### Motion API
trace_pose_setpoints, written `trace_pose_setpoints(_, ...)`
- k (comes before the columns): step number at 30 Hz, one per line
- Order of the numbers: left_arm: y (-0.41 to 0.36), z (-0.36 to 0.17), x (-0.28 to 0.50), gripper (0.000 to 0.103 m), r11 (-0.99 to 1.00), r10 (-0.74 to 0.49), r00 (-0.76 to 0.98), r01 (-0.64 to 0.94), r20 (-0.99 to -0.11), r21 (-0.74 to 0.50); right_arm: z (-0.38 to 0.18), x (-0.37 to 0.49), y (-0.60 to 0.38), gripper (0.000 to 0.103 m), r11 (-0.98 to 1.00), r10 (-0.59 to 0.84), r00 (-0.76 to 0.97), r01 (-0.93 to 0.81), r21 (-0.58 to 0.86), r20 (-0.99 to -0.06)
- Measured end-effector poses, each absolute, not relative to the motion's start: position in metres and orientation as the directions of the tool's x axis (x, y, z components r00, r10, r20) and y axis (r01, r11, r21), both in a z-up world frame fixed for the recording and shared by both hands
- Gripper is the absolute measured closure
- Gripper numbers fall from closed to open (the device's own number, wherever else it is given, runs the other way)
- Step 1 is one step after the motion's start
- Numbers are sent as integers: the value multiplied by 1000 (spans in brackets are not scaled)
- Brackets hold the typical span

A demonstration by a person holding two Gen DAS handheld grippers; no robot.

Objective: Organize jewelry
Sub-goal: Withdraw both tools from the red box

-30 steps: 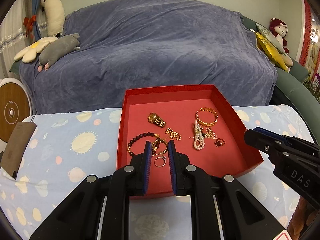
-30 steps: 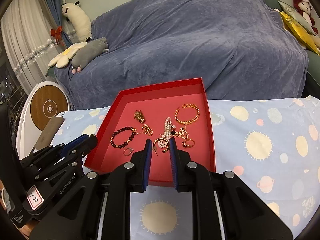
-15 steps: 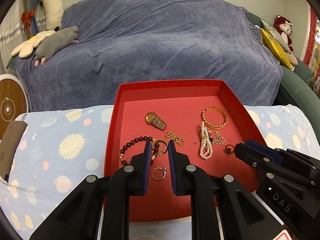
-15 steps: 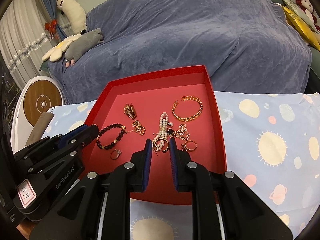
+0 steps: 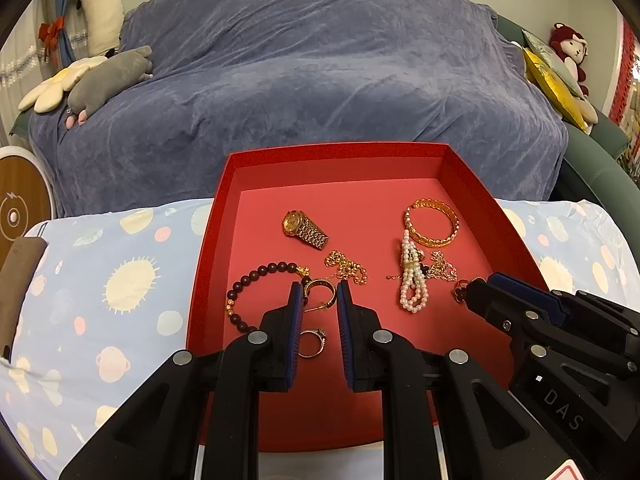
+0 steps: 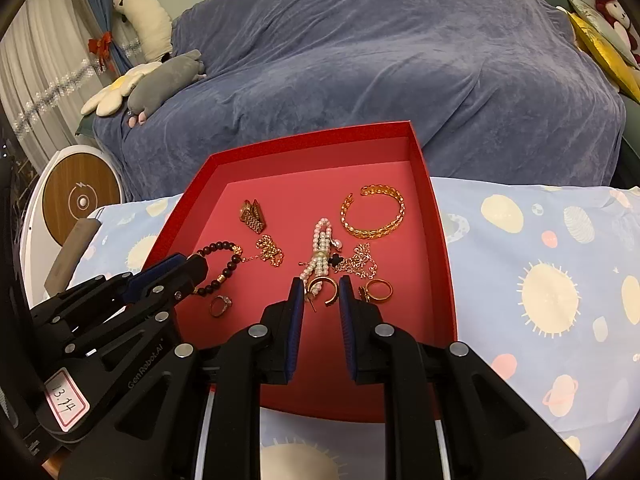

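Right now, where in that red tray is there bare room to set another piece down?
Tray: the far strip behind the watch and bangle is bare, as is the near edge under both grippers. The middle is crowded: beads, pearls, chains, rings.

Red tray [image 6: 436, 216] holds a gold bangle [image 6: 374, 216] near its right wall, a pearl bracelet [image 6: 322, 250] mid-tray, a gold ring [image 6: 379, 290] nearer.

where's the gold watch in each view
Left wrist view: the gold watch lies left of centre on the floor of the red tray, above the left gripper.
Right wrist view: the gold watch lies in the tray's far left part, left of the pearl bracelet.
Shared landmark: the gold bangle, to the watch's right in both views.
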State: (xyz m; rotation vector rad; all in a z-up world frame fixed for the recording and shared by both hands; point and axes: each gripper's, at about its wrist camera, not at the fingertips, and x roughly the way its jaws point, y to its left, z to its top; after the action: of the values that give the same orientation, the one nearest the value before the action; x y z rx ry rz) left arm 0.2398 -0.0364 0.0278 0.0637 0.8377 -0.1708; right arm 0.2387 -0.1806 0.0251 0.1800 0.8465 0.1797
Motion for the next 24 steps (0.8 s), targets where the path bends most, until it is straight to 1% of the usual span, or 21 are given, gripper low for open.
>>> trace_pose_setpoints(3,-38,28,241,84,984,-120,657,179,-745,-1,25,239,-180,85,969,228,651,-84,230,-724)
trace_pose_setpoints(4,-39,28,240,78,984,-118,657,177,-745,0,25,238,-181,85,970,226,652,-82,230,-724)
trace_pose_setpoints(5,-39,29,240,69,985,-116,659,175,-743,1,25,238,-181,85,970,225,653,-81,229,-723)
trace_pose_setpoints(7,-39,31,237,57,986,-105,670,165,-735,9,26,236,-181,81,971,222,655,-79,227,-722)
trace_pose_setpoints(8,-39,32,236,56,986,-105,674,166,-731,11,27,234,-181,79,971,222,657,-80,226,-720)
trace_pose_setpoints(13,-38,39,227,56,985,-106,679,172,-727,16,35,222,-185,76,969,228,660,-81,234,-716)
trace_pose_setpoints(15,-37,44,220,56,985,-108,681,173,-724,16,40,214,-188,71,968,230,665,-82,237,-710)
trace_pose_setpoints(20,-32,53,193,56,985,-110,684,175,-721,16,51,185,-194,70,962,249,664,-87,257,-705)
trace_pose_setpoints(24,-26,59,172,56,985,-110,681,172,-723,12,54,159,-197,64,961,252,661,-87,261,-706)
